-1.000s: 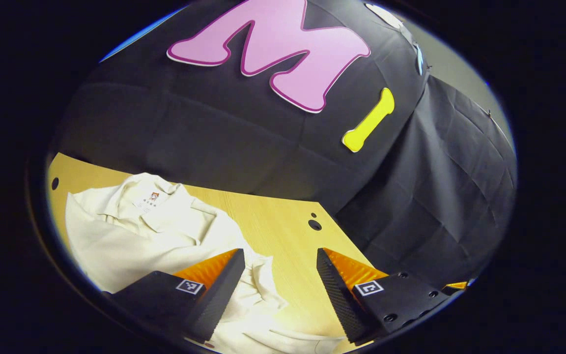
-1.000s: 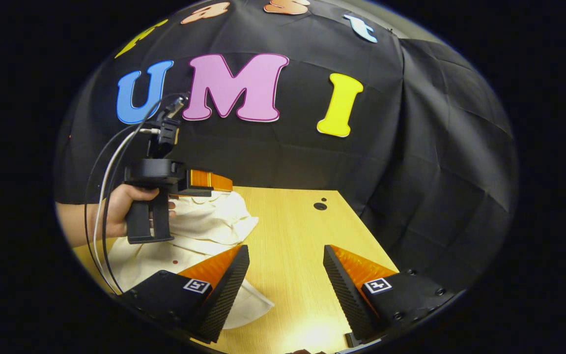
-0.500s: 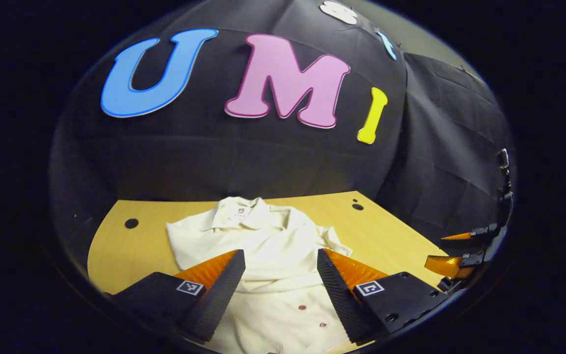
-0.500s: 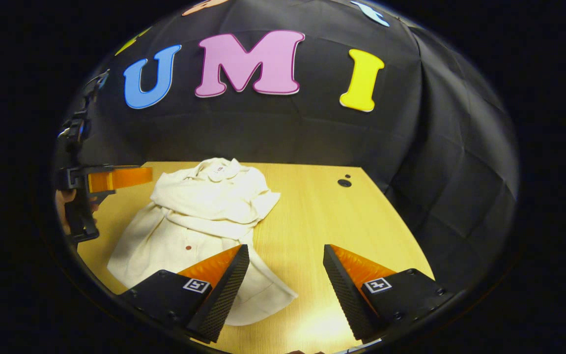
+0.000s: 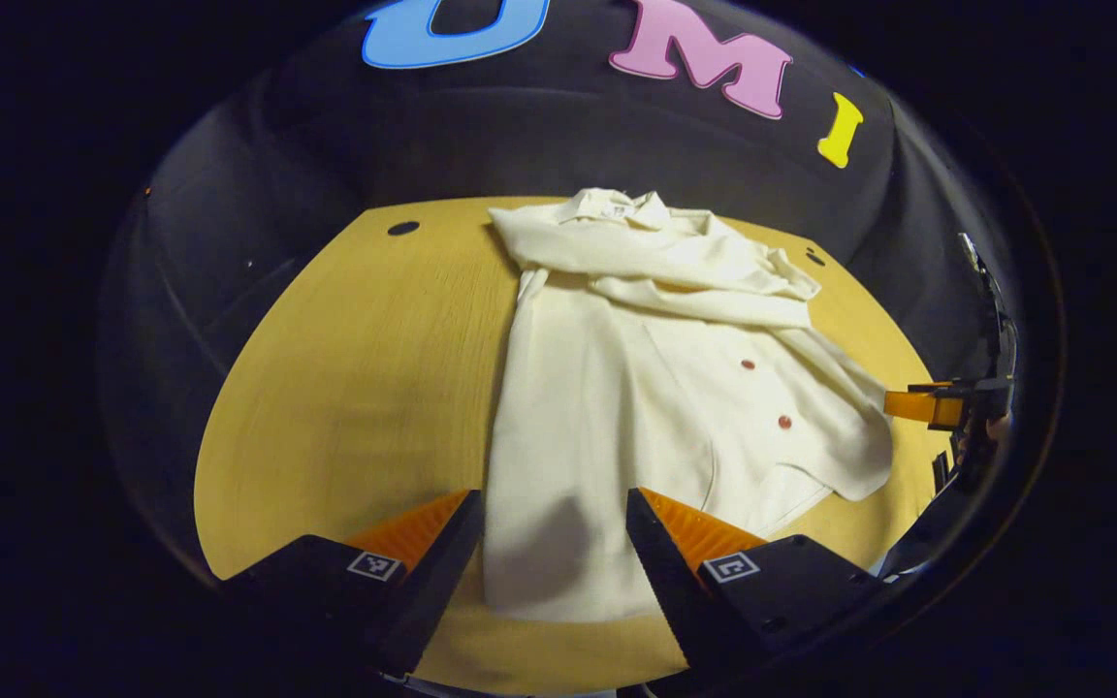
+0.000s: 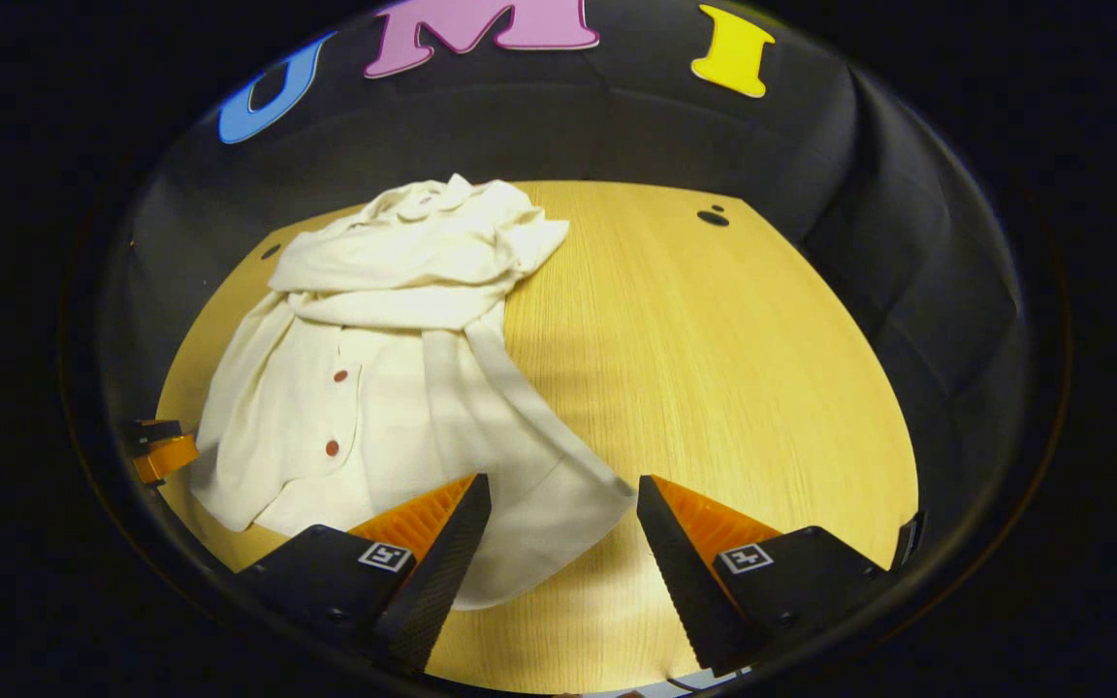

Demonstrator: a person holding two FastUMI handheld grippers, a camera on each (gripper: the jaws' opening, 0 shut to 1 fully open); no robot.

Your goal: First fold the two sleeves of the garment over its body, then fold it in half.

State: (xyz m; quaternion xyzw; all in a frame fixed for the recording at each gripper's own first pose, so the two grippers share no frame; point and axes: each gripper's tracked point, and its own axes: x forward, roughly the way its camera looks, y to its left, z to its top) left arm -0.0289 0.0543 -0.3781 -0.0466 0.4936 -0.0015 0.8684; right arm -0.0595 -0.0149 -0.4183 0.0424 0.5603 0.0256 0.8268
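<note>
A cream button-up shirt (image 5: 655, 388) lies on the wooden table (image 5: 355, 368), collar toward the far wall, both sleeves folded across the chest. Its hem points toward me. My left gripper (image 5: 554, 523) hangs open above the hem's near corner, nothing between its fingers. In the right gripper view the same shirt (image 6: 394, 359) spreads to the left, and my right gripper (image 6: 558, 509) stands open above the hem's other corner. The right gripper (image 5: 941, 407) shows at the far right of the left gripper view; the left gripper (image 6: 159, 451) shows at the left edge of the right gripper view.
Bare table (image 6: 714, 359) stretches to the right of the shirt in the right gripper view. Small dark holes (image 6: 712, 217) sit near the table's far corners. The black cloth wall closes the back and sides.
Both grippers have risen, pulled back toward the near edge and tilted down, so the whole shirt with its hem has come into view. Both have stayed open.
</note>
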